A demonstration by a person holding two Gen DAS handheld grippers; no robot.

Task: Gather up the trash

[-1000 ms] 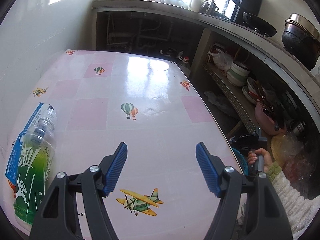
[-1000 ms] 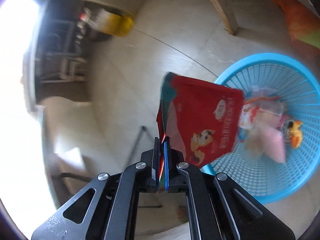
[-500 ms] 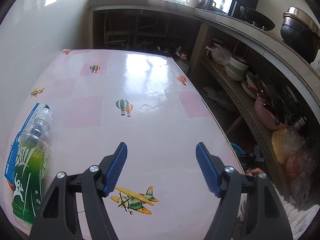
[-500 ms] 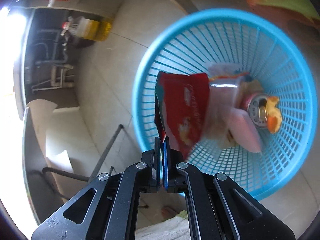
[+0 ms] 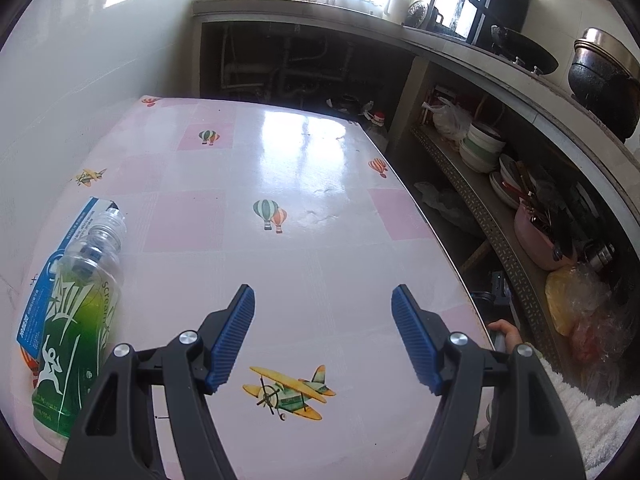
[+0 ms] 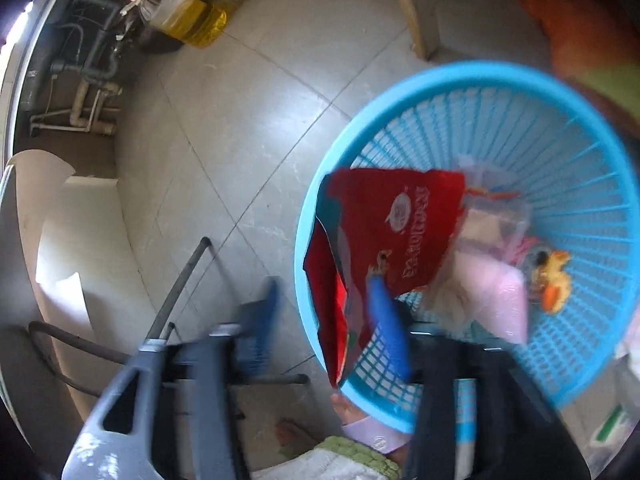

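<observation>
Currently, scene status as follows:
Left gripper point(image 5: 322, 336): jaws spread wide with nothing between the blue pads; hovers above the table, angled downward
Right gripper point(image 6: 324, 316): jaws opening, motion-blurred; points steeply down at the floor beside the basket rim
Red snack bag point(image 6: 384, 236): hangs over the near wall of the basket, upper part inside it, lower corner trailing between the two opening fingers; the right blue pad point(image 6: 388, 332) overlaps the bag's lower edge, and contact cannot be confirmed through the blur
Blue basket point(image 6: 592, 128): round lattice bin standing on the tiled floor; holds a pink pouch point(image 6: 496, 300), clear wrappers and a yellow-orange item point(image 6: 554, 280) toward its right side
Table point(image 5: 280, 264): glossy pink-and-white checked cover printed with balloons and aeroplanes
Green bottle point(image 5: 76, 332): clear plastic, green label, lying on its side at the table's left edge, cap end pointing away from the camera
Blue-and-white packet point(image 5: 68, 236): flat under and behind the bottle, touching it
Person's hand point(image 5: 506, 330): visible past the table's right edge, white fuzzy sleeve below it
Shelf point(image 5: 492, 216): right of the table, stacked with bowls and a pink pot
Floor point(image 6: 240, 128): grey tiles; a yellow oil jug point(image 6: 192, 20) stands near the pipes at the upper left
</observation>
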